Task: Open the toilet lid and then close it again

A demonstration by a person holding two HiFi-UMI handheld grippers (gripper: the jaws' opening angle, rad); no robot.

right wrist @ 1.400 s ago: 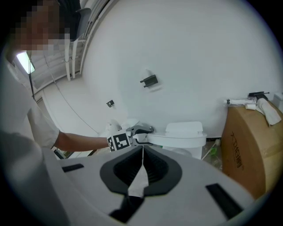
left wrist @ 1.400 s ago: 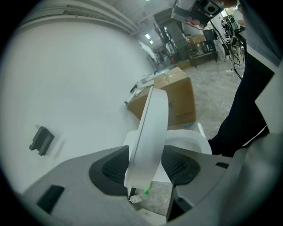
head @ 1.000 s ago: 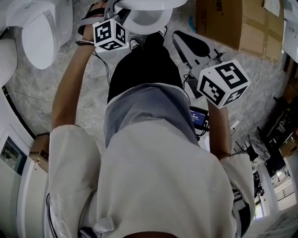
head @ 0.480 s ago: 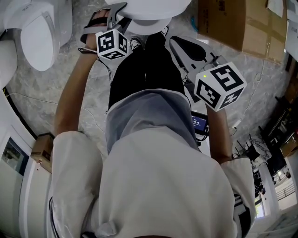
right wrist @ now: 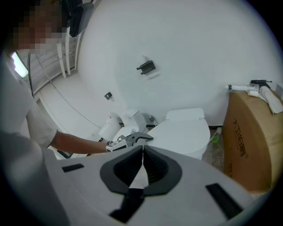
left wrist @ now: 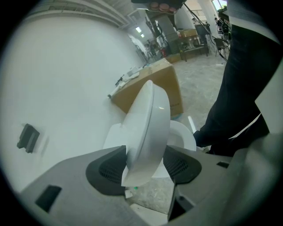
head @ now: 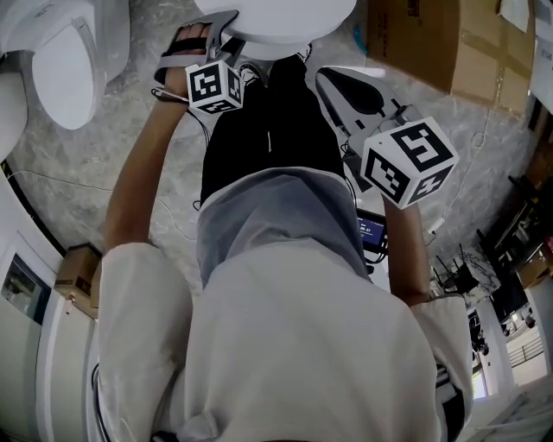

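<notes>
The white toilet lid [head: 276, 15] lies low over the bowl at the top of the head view. My left gripper [head: 223, 26] straddles its front left rim. In the left gripper view the lid [left wrist: 148, 128] fills the gap between the pads, and both look to be touching it. A strip of the bowl [left wrist: 182, 137] shows beside it. These jaws have just been opening, with the lid between them. My right gripper [head: 333, 82] hangs to the right of the toilet, off the lid [right wrist: 183, 132]. Its jaws [right wrist: 142, 161] are shut on nothing.
A second toilet [head: 60, 60] stands at the left, and more toilets [right wrist: 128, 123] line the wall. A big cardboard box [head: 441, 43] stands close on the right of the toilet. The person's dark legs [left wrist: 239, 101] are right in front of the bowl.
The lid has come down: the open bowl ring seen a second ago is now covered. The left gripper went down with it. The right gripper has barely shifted.
</notes>
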